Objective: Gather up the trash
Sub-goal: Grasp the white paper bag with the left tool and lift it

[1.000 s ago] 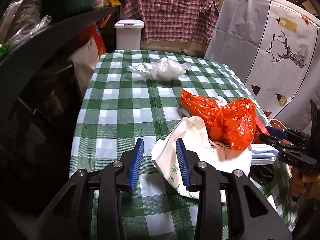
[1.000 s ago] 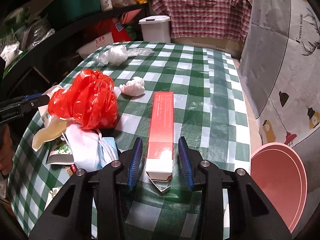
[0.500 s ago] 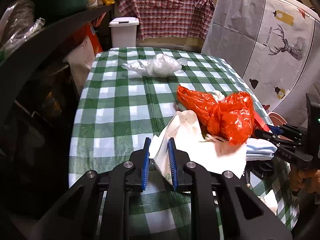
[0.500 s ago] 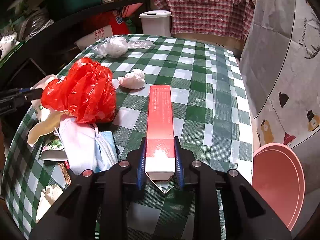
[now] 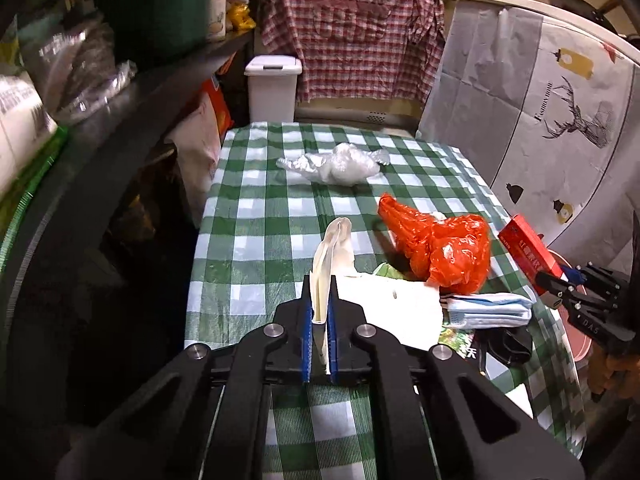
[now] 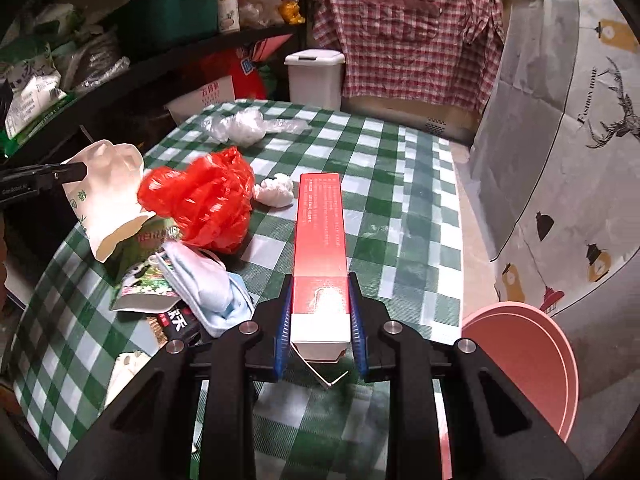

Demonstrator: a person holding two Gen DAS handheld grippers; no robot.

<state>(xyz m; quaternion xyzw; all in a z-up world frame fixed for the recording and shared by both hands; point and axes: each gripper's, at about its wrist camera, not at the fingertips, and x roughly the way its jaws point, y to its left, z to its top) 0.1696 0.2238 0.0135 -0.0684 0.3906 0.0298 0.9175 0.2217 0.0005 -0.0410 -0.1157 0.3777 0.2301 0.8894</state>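
My left gripper [image 5: 320,280] has its blue pads pressed on the folded edge of a white paper bag [image 5: 334,240], and its jaws are still closing; the bag hangs lifted off the checked table [image 5: 260,240]. From the right wrist view the same bag [image 6: 108,184] hangs from the left gripper [image 6: 76,168] at far left. The right gripper [image 6: 320,284] is shut on the near end of a long red box [image 6: 320,224], held above the cloth. Loose trash lies between them: an orange plastic bag [image 6: 200,204], a crumpled tissue [image 6: 276,190], a blue face mask [image 6: 204,284].
A clear plastic wad [image 5: 340,164] lies at the table's far end. Beyond it stands a white lidded bin [image 5: 272,88]. A pink basin [image 6: 520,360] sits low off the table's right edge. Dark cluttered shelves [image 5: 120,92] run along the left side.
Both grippers closed, the left on the white bag's edge, the right on the red box. Both then rose, lifting bag and box off the cloth.
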